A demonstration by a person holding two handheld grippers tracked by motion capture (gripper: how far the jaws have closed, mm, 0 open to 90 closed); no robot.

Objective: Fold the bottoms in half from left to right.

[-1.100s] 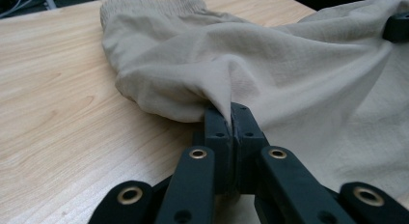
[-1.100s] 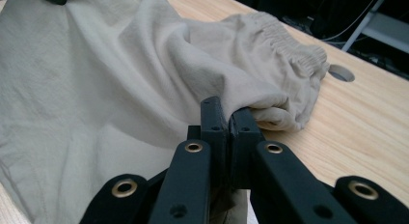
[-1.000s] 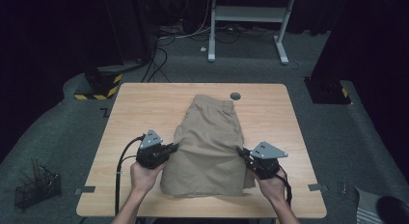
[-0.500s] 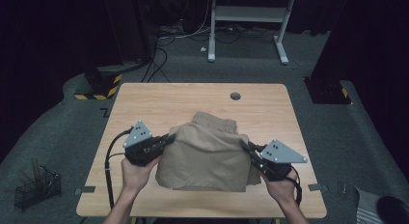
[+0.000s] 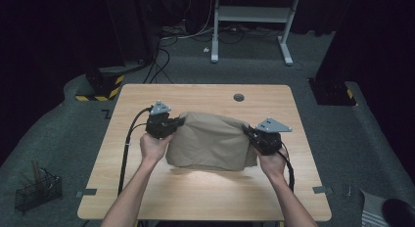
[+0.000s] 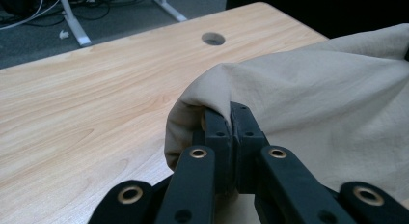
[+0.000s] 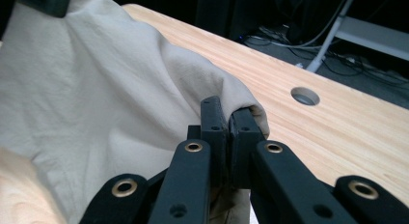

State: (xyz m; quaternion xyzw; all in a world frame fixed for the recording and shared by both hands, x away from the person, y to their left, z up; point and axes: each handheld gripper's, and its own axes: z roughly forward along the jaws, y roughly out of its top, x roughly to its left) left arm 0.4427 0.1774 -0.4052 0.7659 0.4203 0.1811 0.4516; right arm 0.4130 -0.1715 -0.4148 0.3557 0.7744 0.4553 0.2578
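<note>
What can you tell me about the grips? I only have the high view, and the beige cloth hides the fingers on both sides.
Observer: In the left gripper view, the left gripper is shut on a fold at the edge of the beige cloth, which drapes over its fingers.
Operator: And the right one?
Observer: The right gripper view shows the same: the right gripper is shut on a bunched edge of the cloth.
Operator: Anything near that edge?
Observer: The round hole in the table lies beyond the right gripper's fingers, clear of the cloth.
</note>
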